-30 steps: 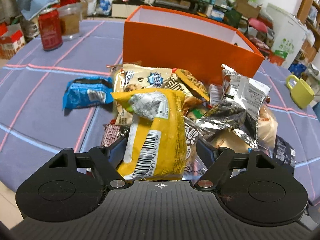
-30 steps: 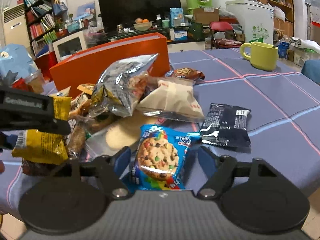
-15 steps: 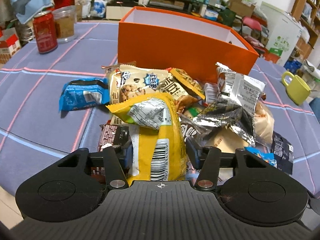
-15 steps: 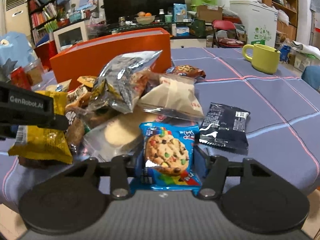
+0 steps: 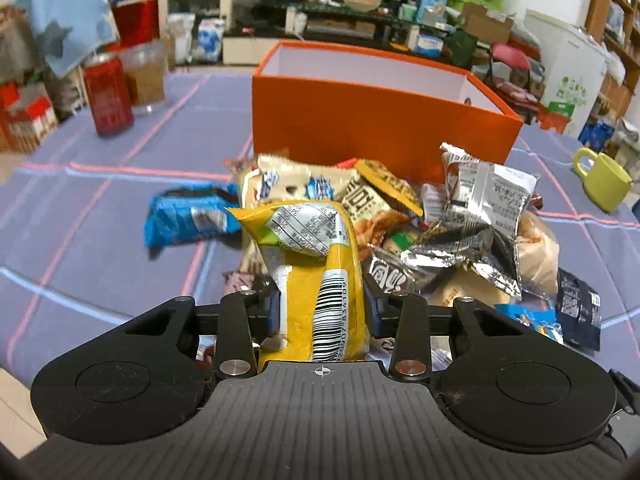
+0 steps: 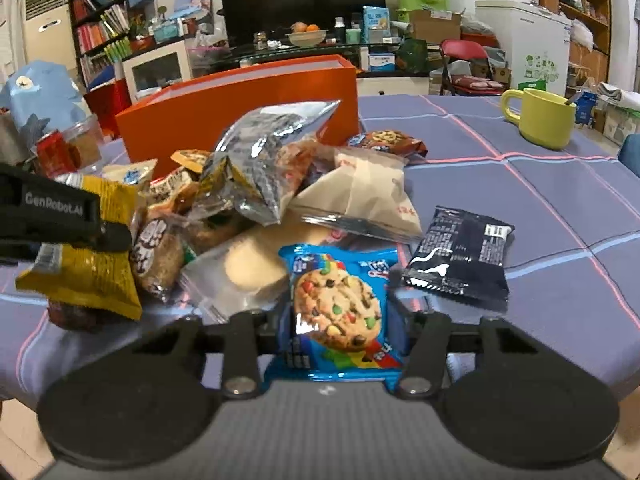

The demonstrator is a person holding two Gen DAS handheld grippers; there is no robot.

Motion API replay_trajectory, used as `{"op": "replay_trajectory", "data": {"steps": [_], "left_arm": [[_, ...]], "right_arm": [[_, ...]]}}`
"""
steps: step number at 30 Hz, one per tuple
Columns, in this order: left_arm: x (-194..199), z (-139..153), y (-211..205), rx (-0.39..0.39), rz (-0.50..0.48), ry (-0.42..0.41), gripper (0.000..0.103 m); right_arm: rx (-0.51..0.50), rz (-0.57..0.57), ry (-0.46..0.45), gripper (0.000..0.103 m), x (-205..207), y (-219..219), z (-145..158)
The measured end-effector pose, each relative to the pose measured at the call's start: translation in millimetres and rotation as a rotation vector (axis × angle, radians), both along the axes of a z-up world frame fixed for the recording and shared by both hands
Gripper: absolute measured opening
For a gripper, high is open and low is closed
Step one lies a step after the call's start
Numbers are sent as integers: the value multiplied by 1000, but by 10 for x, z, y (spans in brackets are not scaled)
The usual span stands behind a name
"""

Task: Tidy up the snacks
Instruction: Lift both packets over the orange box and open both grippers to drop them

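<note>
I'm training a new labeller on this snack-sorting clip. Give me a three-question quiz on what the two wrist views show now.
1. True or false: the left claw grips a yellow packet.
2. What does the right claw grip? A) the black packet B) the blue cookie packet C) the silver bag
3. Fill in: behind the snack pile stands an open ___ box.

Key: 1 true. Its jaws have just been closing and now press the packet's sides. 2 B. These jaws too have just been closing on it. 3 orange.
</note>
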State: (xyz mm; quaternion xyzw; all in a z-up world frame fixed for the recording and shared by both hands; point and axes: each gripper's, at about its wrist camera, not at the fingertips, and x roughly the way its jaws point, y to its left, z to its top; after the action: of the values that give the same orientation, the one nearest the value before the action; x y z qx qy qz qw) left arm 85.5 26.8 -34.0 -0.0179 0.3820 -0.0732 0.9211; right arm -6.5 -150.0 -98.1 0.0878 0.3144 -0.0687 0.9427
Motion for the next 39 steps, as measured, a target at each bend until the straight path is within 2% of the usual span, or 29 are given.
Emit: {"op": "replay_trajectory", "data": {"steps": [15,23,31,36,39], "left_arm": [[-9,103,111,62,27,-25,22],[-19,211,273,24,41,-50,22],[-212,460,457,-53,23,-128,21],[-250,572,398,-34,17,-166,21],[-140,713,319,-27,1,-185,21]], "right_arm": [[-28,33,-6,56,-48,88,24],[-42,45,-37,56,-183,53,163],[-44,72,-91,56,-296,65,331],[-65,105,-153,55,-376,118,474],[-61,140,-180,55,-383,112,655]]}}
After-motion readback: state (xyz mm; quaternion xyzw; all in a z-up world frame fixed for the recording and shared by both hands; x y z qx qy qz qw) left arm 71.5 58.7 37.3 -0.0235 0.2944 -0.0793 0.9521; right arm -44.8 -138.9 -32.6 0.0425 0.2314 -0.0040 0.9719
